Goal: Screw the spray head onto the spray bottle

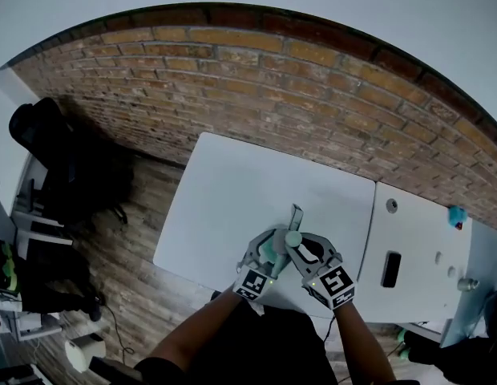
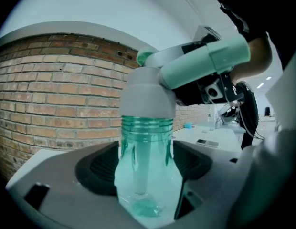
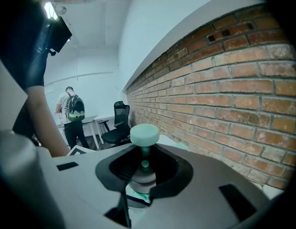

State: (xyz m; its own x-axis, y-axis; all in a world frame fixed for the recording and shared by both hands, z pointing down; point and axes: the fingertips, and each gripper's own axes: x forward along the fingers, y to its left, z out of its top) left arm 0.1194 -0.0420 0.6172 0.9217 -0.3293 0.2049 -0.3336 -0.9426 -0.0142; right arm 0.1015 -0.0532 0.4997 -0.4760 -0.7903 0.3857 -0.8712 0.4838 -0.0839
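Left gripper (image 1: 267, 253): is being held over the near edge of the desk (image 1: 232, 191), beside the right gripper and touching it.
Left fingers (image 2: 98, 168): are being pressed against both sides of the spray bottle (image 2: 145, 175), which is being pinched at its lower body.
Spray bottle: is being carried upright between the two grippers, its clear teal body being seen with the dip tube inside.
Spray head (image 2: 153, 92): is being seated on the bottle neck, its grey collar covering the top while the ribbed rings are being left exposed just below; the mint barrel is being pointed to the right in the left gripper view.
Right gripper (image 1: 296, 251): is being positioned above the bottle.
Right fingers (image 3: 174, 171): are being closed narrowly around the grey collar of the spray head.
Surroundings: the desk is being backed by a brick wall (image 1: 272, 87); a dark flat object (image 1: 390, 269) is being left on the adjoining desk.
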